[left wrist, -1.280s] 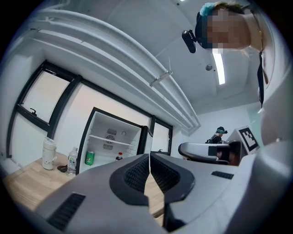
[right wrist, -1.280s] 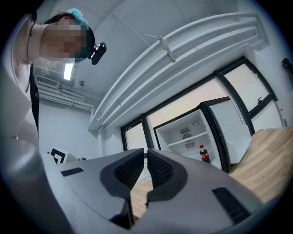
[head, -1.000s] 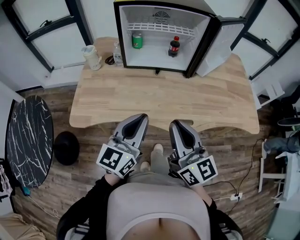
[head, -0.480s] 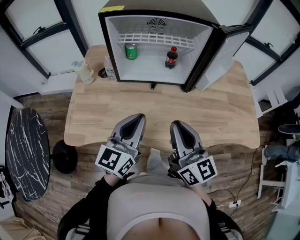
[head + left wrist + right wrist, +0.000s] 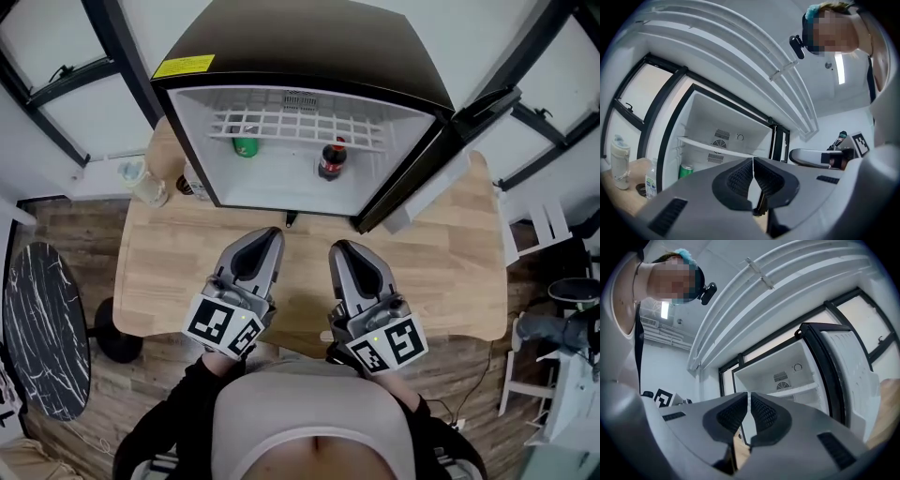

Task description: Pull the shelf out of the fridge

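A small black fridge (image 5: 309, 47) stands open on the wooden table (image 5: 441, 262), its door (image 5: 450, 150) swung to the right. Inside, a white wire shelf (image 5: 300, 127) spans the upper part; it also shows in the left gripper view as the shelf (image 5: 708, 146) and in the right gripper view as the shelf (image 5: 799, 391). Below it stand a green can (image 5: 246, 145) and a cola bottle (image 5: 330, 159). My left gripper (image 5: 265, 236) and right gripper (image 5: 339, 249) hover side by side over the table's near edge, short of the fridge. Both are shut and hold nothing.
Left of the fridge on the table are a pale cup (image 5: 141, 180) and a clear bottle (image 5: 650, 180). A black marble round table (image 5: 42, 337) stands on the floor at the left. White furniture (image 5: 562, 394) is at the right.
The view has closed in on the fridge, which now looms larger and nearer. Both grippers have advanced from beyond the table's edge to over the tabletop. Their jaws stayed shut.
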